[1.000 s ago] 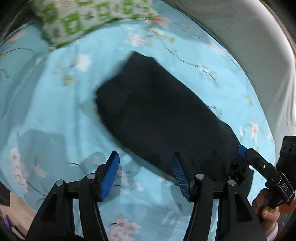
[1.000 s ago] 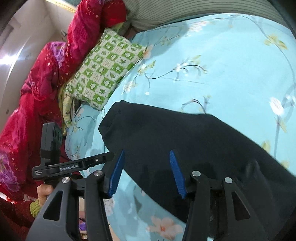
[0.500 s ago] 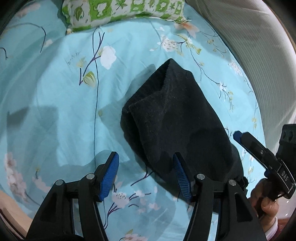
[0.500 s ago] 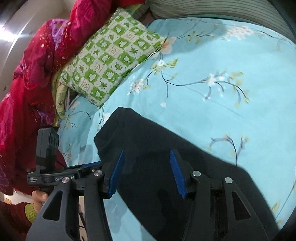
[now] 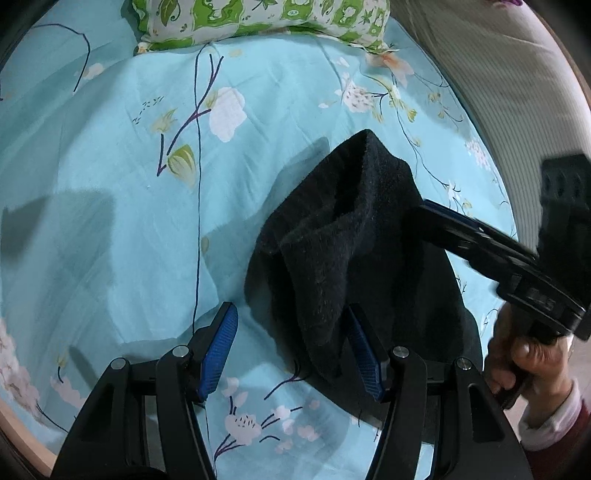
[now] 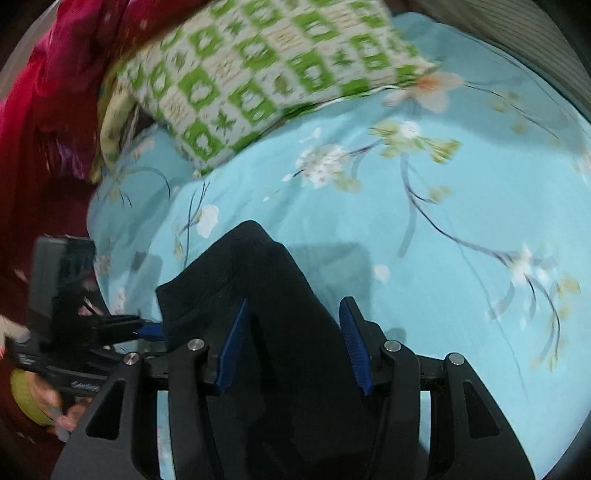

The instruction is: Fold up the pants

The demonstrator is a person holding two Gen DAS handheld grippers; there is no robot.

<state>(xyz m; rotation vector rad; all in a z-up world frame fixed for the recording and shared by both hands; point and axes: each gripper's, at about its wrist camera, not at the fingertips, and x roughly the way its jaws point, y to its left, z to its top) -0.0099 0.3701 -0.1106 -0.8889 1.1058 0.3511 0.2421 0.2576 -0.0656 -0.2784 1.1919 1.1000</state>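
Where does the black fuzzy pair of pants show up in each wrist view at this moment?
Left wrist view: the black fuzzy pants sit centre-right, bunched, reaching down past the right blue finger.
Right wrist view: the pants fill the lower centre, between the fingers.
Shared landmark: the green-and-white checked pillow at the top of both.

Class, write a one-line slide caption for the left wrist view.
Open left tool poised over bunched black pants on a floral blue bedsheet.

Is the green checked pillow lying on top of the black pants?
No, the green checked pillow lies at the far end of the blue sheet, apart from the black pants.
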